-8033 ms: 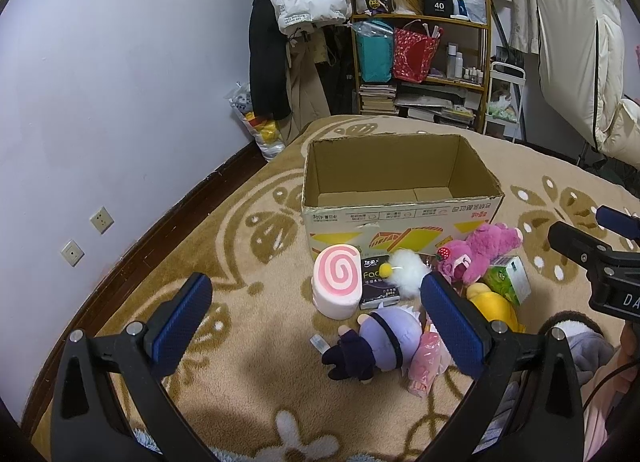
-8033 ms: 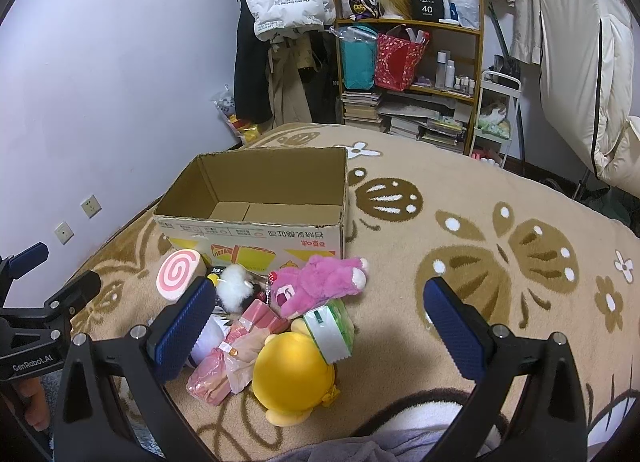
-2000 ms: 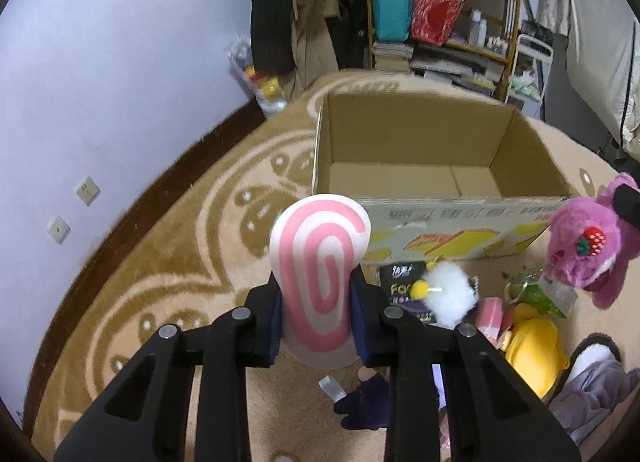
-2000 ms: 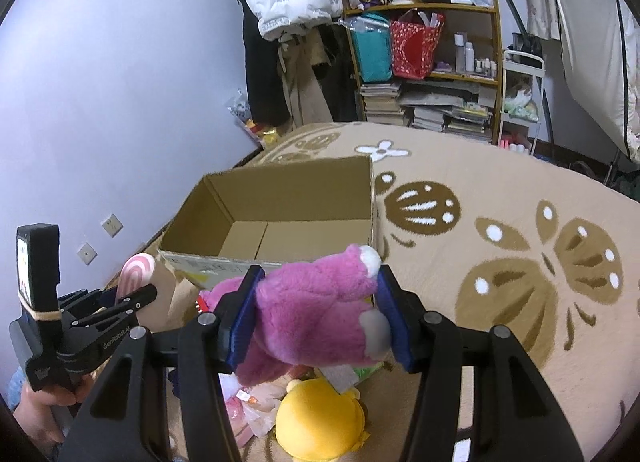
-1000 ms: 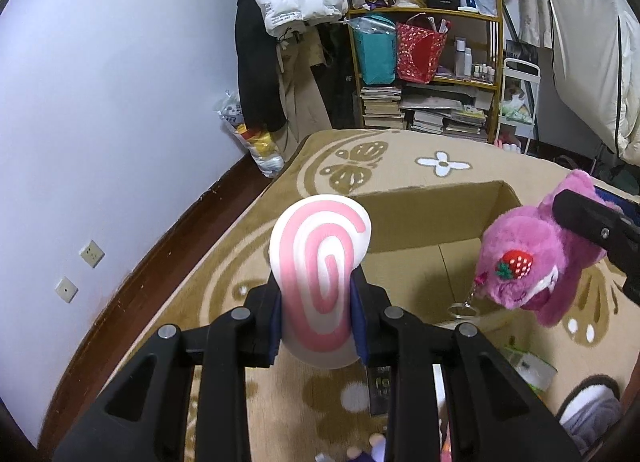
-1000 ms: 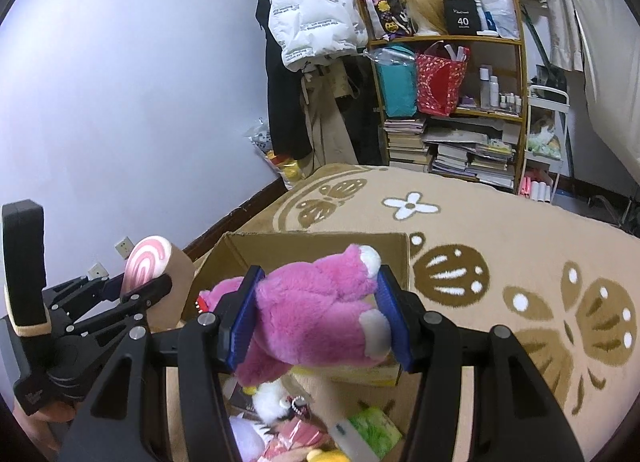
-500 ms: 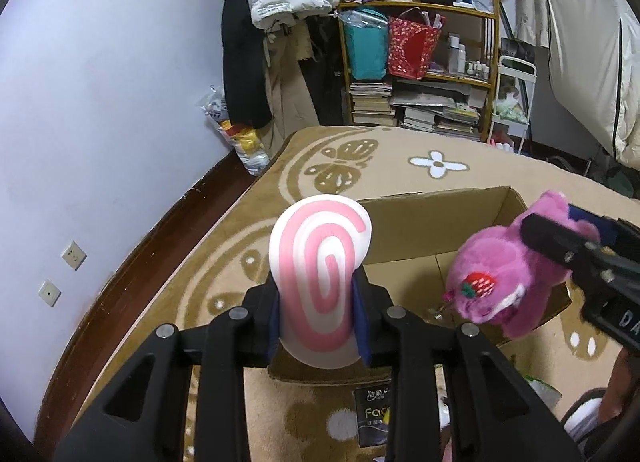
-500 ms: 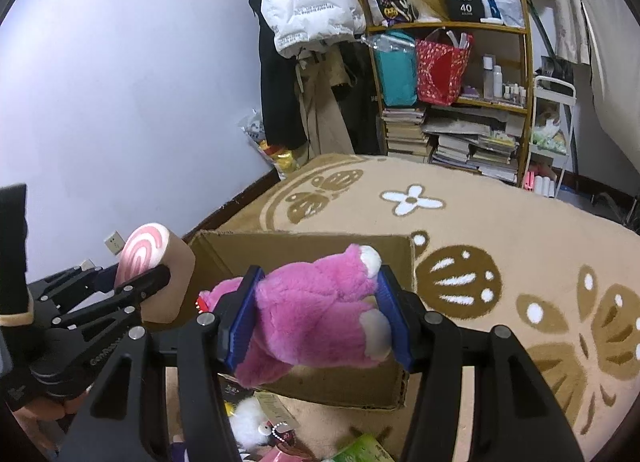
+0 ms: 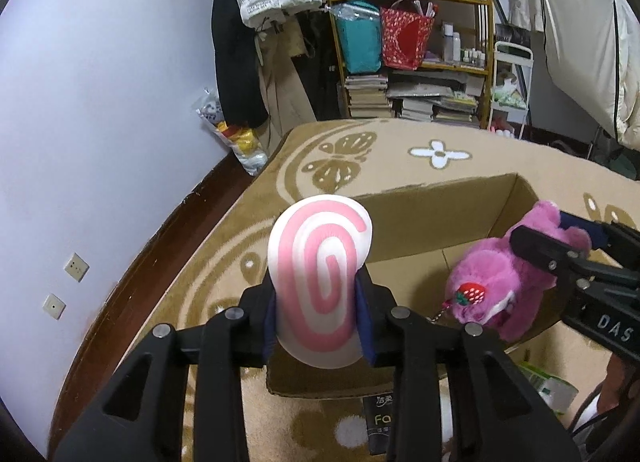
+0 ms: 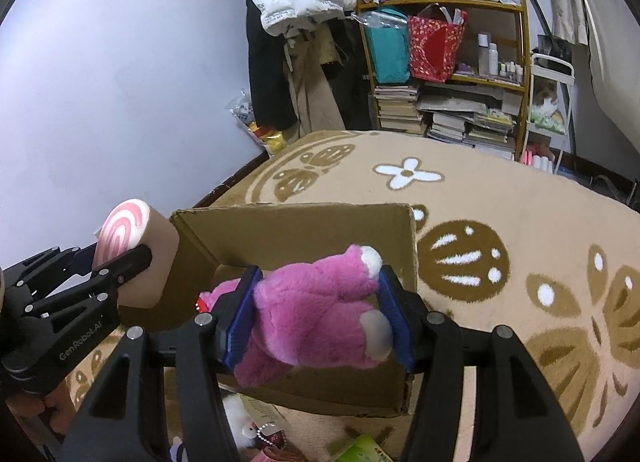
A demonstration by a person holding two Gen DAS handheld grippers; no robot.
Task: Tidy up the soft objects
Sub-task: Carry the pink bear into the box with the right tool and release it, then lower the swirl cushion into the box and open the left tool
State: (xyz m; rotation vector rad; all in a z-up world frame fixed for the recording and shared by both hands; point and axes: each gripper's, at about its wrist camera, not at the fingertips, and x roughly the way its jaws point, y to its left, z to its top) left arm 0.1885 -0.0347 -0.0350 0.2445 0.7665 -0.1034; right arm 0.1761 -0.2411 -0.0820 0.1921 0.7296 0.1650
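My left gripper [image 9: 319, 320] is shut on a pink-and-white swirl roll cushion [image 9: 320, 282] and holds it above the near left corner of an open cardboard box [image 9: 440, 213]. My right gripper [image 10: 316, 314] is shut on a pink plush bear [image 10: 320, 310] and holds it over the box [image 10: 304, 225]. The bear [image 9: 500, 290] also shows in the left wrist view, hanging over the box's right side. The swirl cushion [image 10: 132, 250] shows at the left of the right wrist view, at the box's left corner.
The box stands on a beige patterned rug [image 10: 500, 221]. A black packet [image 9: 380, 422], a green pack [image 10: 360, 450] and a white fluffy toy [image 10: 240, 418] lie in front of the box. A cluttered shelf [image 9: 420, 53] and hanging coats stand at the back wall.
Both grippers have moved a little further over the box with their toys. The pink bear has come lower into the box opening.
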